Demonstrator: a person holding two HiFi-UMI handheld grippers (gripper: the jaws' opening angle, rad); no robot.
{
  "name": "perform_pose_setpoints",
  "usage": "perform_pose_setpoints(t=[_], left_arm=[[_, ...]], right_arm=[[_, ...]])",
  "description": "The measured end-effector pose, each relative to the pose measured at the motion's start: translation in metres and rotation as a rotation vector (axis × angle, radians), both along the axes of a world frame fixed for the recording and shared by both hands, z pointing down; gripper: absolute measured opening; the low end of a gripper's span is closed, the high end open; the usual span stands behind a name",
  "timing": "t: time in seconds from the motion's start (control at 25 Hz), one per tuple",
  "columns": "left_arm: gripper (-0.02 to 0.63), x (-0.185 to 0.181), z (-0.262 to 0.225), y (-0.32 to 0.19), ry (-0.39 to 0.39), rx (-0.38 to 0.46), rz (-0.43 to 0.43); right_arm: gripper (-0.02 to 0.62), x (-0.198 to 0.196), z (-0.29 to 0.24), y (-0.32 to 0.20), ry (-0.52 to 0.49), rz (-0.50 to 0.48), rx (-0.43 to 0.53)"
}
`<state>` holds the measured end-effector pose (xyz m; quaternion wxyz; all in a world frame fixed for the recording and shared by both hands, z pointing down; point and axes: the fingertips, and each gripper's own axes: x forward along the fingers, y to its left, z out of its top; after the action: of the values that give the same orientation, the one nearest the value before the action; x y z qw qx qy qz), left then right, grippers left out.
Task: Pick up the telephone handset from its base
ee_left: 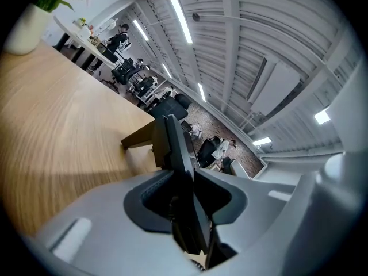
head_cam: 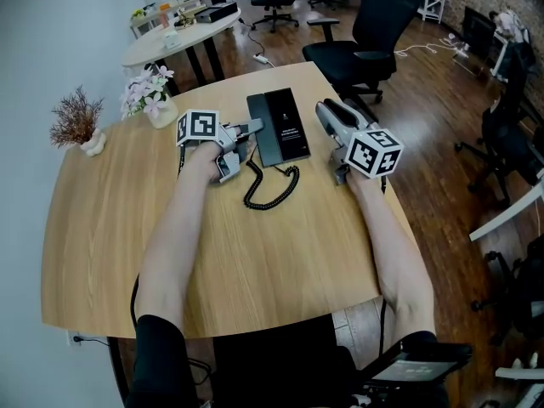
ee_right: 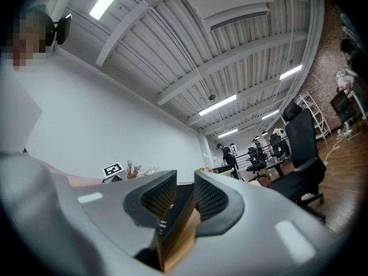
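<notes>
- Head view: the handset [head_cam: 262, 138] lies on the left side of the telephone base [head_cam: 289, 130], on the bench [head_cam: 255, 262]; the right tongs [head_cam: 326, 109] sit just right of the base
- Left gripper view: the left tongs [ee_left: 187, 174] clamp the handset's sides; lift straight up off the base, grip held firm
- Right gripper view: the right tongs stand apart, gripping nothing, the base's edge showing between them; use them to steady the base
</notes>
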<state>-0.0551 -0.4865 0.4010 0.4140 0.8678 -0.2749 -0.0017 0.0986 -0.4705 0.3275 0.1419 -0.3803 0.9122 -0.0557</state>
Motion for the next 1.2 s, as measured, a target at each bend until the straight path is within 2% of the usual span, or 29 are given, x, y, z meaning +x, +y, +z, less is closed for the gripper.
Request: perform_pose_setpoints(t=[0.12, 0.2, 0.44, 0.64, 0.88, 1.0, 1.2], left_arm=[[0.108, 0.0, -0.003, 0.002, -0.014, 0.043, -0.014], [0.106, 0.001, -0.008, 0.004, 0.021, 0.068, -0.017], [0.083, -0.005, -0.024, 0.016, 0.217, 0.119, -0.063], [0.08, -0.011, -0.051, 0.046, 0.404, 0.154, -0.086], [0.079, -0.026, -0.089, 0.094, 0.6, 0.223, -0.054], [0.079, -0.027, -0.098, 0.122, 0.631, 0.25, -0.013], [0.078, -0.024, -0.091, 0.163, 0.667, 0.298, 0.044]], right_arm=[[0.087, -0.001, -0.001, 0.001, 0.005, -0.004, 0.001], [0.087, -0.002, -0.001, 0.002, 0.008, -0.008, 0.003], [0.087, -0.002, -0.001, 0.004, 0.011, -0.018, 0.002], [0.087, -0.001, -0.001, 0.005, 0.02, -0.023, 0.003], [0.086, -0.006, -0.009, 0.015, 0.02, -0.034, 0.02], [0.086, -0.012, -0.017, 0.024, 0.029, -0.046, 0.051], [0.076, -0.027, -0.029, 0.041, 0.103, -0.053, 0.141]])
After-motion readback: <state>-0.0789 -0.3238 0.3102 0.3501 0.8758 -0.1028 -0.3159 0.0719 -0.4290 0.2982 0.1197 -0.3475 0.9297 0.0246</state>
